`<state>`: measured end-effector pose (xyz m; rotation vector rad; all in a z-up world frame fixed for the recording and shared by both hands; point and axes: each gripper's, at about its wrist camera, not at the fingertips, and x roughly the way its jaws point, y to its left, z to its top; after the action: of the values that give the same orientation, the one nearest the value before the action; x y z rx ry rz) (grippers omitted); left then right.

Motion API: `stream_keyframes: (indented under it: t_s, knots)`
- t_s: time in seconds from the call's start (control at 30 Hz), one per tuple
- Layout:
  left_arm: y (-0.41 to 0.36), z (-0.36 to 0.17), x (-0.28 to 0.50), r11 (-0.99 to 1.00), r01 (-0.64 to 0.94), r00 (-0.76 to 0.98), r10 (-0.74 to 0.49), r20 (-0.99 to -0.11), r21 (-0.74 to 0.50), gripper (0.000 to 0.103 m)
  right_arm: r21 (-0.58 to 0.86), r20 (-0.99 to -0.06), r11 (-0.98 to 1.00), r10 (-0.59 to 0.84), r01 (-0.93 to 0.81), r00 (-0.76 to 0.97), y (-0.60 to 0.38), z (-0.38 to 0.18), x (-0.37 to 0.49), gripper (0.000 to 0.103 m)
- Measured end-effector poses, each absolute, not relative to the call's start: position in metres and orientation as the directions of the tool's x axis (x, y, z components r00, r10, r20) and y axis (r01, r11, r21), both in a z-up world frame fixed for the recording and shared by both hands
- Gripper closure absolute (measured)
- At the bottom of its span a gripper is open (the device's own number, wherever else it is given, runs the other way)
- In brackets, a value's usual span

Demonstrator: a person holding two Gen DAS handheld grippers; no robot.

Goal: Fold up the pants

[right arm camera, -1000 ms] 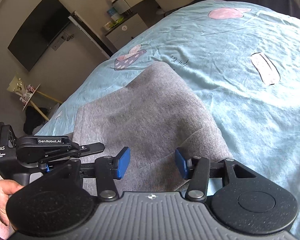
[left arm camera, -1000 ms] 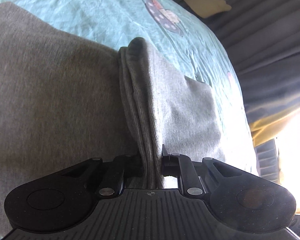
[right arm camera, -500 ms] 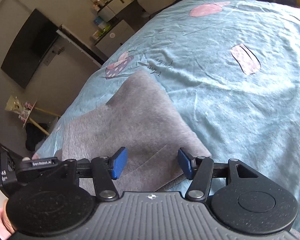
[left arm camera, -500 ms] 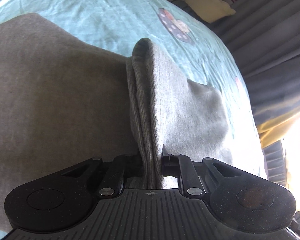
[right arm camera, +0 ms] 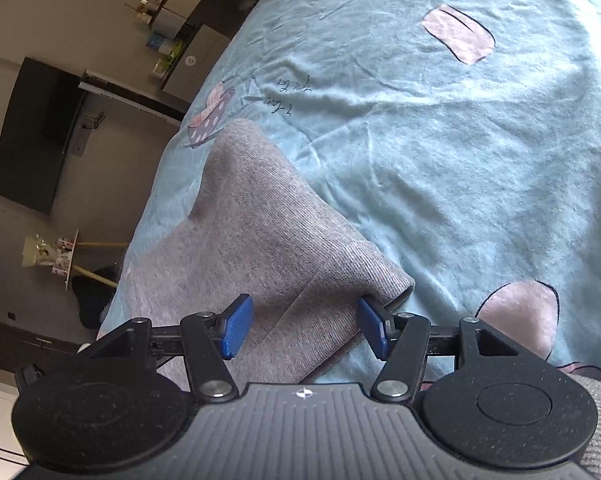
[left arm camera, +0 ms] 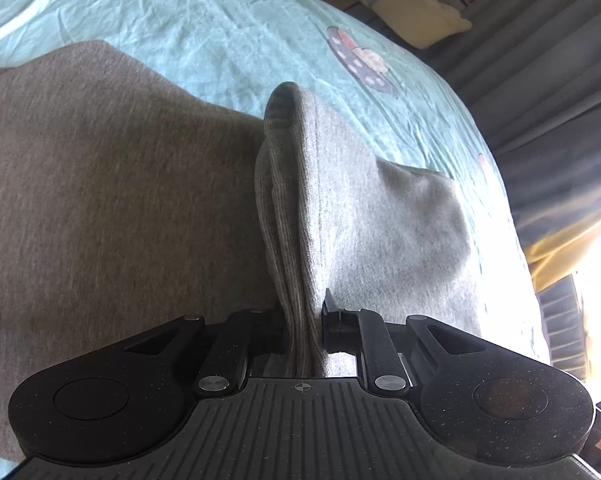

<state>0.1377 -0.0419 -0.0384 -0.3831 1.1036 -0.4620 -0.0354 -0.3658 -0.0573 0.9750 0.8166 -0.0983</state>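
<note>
Grey knit pants lie on a light blue bedsheet. In the left wrist view my left gripper is shut on a bunched ribbed edge of the pants, which stands up as a fold between the fingers. In the right wrist view the pants lie folded on the sheet, with a ribbed cuff near the front. My right gripper is open with blue pads, held just above the cuff and holding nothing.
The bedsheet has pink and grey cartoon prints. Dark curtains and a cream chair stand beyond the bed. A wall TV, a white cabinet and a small side table are off the bed's far side.
My right gripper has lifted and turned, staying open; the other gripper is no longer in its view. My left gripper keeps its hold and has shifted slightly over the pants.
</note>
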Motion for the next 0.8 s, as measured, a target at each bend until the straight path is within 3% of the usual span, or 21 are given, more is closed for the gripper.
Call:
stream_keyframes:
  t_s: [0.17,0.2,0.27,0.3,0.37,0.43,0.53,0.63,0.8]
  knots:
    - [-0.028,-0.035,0.135,0.871,0.206,0.413,-0.491,-0.767,-0.446,0.084,0.58,-0.662,0.728,0.16,0.365,0.732,-0.357,-0.028,-0.037,0.046]
    - [-0.023,-0.038,0.135,0.879,0.206,0.418,-0.477,-0.773,-0.431,0.08,0.558,-0.658,0.749,0.137,0.357,0.741,-0.355,-0.023,-0.036,0.046]
    - [-0.014,-0.042,0.136,0.902,0.175,0.433,-0.43,-0.792,-0.394,0.077,0.511,-0.652,0.79,0.098,0.34,0.752,-0.35,-0.019,-0.031,0.055]
    - [-0.009,-0.044,0.136,0.904,0.163,0.432,-0.426,-0.795,-0.396,0.071,0.487,-0.654,0.81,0.089,0.328,0.751,-0.346,-0.019,-0.026,0.058]
    - [-0.001,-0.045,0.138,0.884,0.134,0.429,-0.459,-0.778,-0.447,0.066,0.453,-0.656,0.843,0.093,0.291,0.749,-0.337,-0.022,-0.014,0.069]
    - [-0.002,-0.042,0.14,0.878,0.127,0.444,-0.467,-0.765,-0.462,0.062,0.399,-0.66,0.88,0.08,0.258,0.747,-0.325,-0.027,0.0,0.073]
    - [-0.011,-0.037,0.148,0.872,0.144,0.464,-0.478,-0.746,-0.469,0.047,0.331,-0.69,0.91,0.053,0.25,0.722,-0.315,-0.04,0.023,0.074]
    - [-0.021,-0.04,0.161,0.878,0.15,0.47,-0.469,-0.748,-0.455,0.043,0.307,-0.71,0.911,0.026,0.276,0.703,-0.314,-0.051,0.037,0.075]
    - [-0.028,-0.054,0.18,0.864,0.111,0.46,-0.483,-0.745,-0.492,0.045,0.242,-0.691,0.945,0.009,0.221,0.722,-0.305,-0.052,0.058,0.075]
